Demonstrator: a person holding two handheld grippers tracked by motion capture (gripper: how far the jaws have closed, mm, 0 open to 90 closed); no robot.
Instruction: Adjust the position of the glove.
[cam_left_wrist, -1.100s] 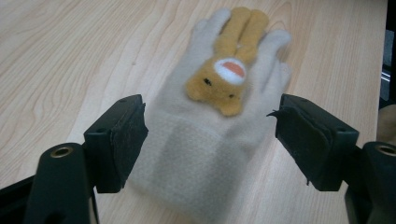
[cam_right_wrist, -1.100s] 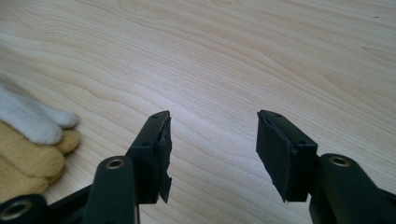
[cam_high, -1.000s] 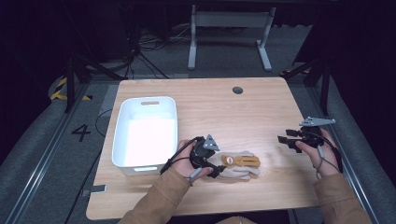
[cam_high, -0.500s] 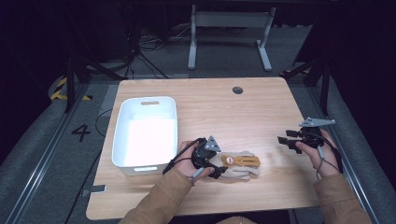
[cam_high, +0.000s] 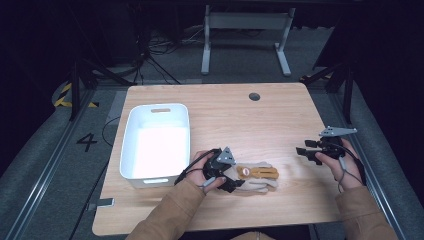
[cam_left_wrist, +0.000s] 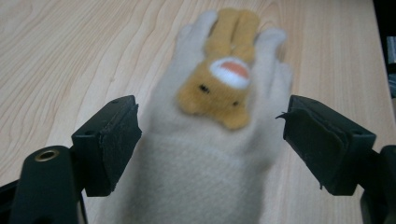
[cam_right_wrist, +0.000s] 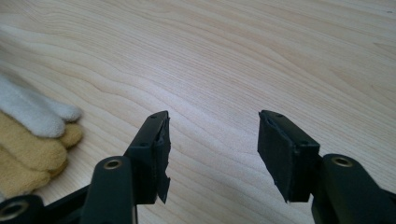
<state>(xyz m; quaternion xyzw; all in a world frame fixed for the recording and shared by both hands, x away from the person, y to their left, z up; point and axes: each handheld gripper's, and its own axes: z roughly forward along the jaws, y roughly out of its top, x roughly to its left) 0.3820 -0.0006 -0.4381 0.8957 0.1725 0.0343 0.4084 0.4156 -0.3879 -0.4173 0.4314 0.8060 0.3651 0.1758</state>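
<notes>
A cream fleece glove (cam_high: 255, 178) with a tan animal face on its back lies flat on the wooden table (cam_high: 235, 115) near the front edge. In the left gripper view the glove (cam_left_wrist: 212, 140) fills the space between the two black jaws, which stand apart on either side of its cuff without pressing it. My left gripper (cam_high: 231, 176) is open around that cuff. My right gripper (cam_high: 303, 153) hovers open over bare wood at the right, pointing left toward the glove. The glove's fingertips (cam_right_wrist: 35, 135) show at the left of the right gripper view.
A white plastic bin (cam_high: 156, 140) stands at the left of the table, close to my left hand. A small round grommet hole (cam_high: 254, 96) sits near the table's far edge. Dark floor and a desk frame (cam_high: 245, 35) lie beyond.
None of note: both grippers and the glove hold nearly the same places across the three moments.
</notes>
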